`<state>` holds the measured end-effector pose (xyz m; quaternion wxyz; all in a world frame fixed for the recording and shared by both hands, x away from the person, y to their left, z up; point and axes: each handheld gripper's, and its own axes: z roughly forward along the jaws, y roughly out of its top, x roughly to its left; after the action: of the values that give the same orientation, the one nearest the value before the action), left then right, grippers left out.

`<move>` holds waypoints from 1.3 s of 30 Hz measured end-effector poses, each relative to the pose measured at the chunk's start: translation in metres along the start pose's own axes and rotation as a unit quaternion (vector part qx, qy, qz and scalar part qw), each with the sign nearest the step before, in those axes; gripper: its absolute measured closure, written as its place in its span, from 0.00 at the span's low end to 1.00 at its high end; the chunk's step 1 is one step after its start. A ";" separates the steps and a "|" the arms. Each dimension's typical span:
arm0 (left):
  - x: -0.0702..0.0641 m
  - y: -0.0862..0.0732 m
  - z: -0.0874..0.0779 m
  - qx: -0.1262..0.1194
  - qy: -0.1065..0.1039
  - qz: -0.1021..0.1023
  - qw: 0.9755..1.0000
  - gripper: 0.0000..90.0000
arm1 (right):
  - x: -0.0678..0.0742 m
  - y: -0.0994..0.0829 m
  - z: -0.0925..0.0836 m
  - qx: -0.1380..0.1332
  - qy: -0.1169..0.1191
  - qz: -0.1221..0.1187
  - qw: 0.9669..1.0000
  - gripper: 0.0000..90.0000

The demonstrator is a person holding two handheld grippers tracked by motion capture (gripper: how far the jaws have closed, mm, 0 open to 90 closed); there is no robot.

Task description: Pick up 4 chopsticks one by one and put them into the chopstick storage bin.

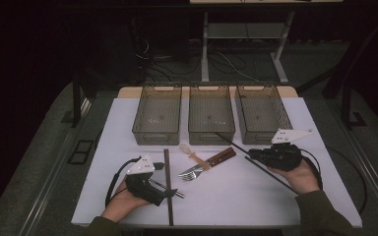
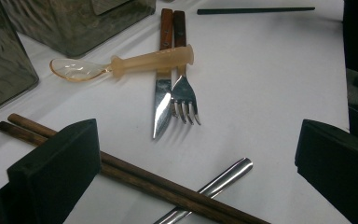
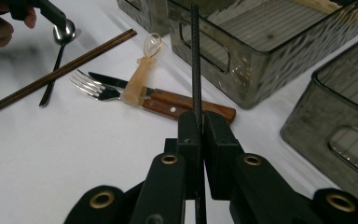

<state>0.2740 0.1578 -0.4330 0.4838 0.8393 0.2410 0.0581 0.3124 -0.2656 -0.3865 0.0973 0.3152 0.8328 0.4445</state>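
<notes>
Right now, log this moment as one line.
right gripper: shut on black chopstick | left gripper: open over brown chopsticks | three bins: empty

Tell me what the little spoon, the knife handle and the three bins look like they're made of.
The spoon looks like soft translucent amber plastic or silicone: light passes through its bowl. The knife handle seems varnished reddish wood, with grain and metal rivets showing. The bins appear to be smoky clear plastic with a rippled, glossy finish; you can see through their walls.
</notes>
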 end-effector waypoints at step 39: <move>-0.001 0.001 0.000 -0.003 0.003 0.007 1.000 0.00 | 0.011 0.076 0.071 0.013 -0.009 0.009 1.000 0.95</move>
<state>0.2737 0.1573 -0.4321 0.4855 0.8392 0.2363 0.0646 0.3681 -0.1801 -0.3661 0.0972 0.3278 0.8348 0.4316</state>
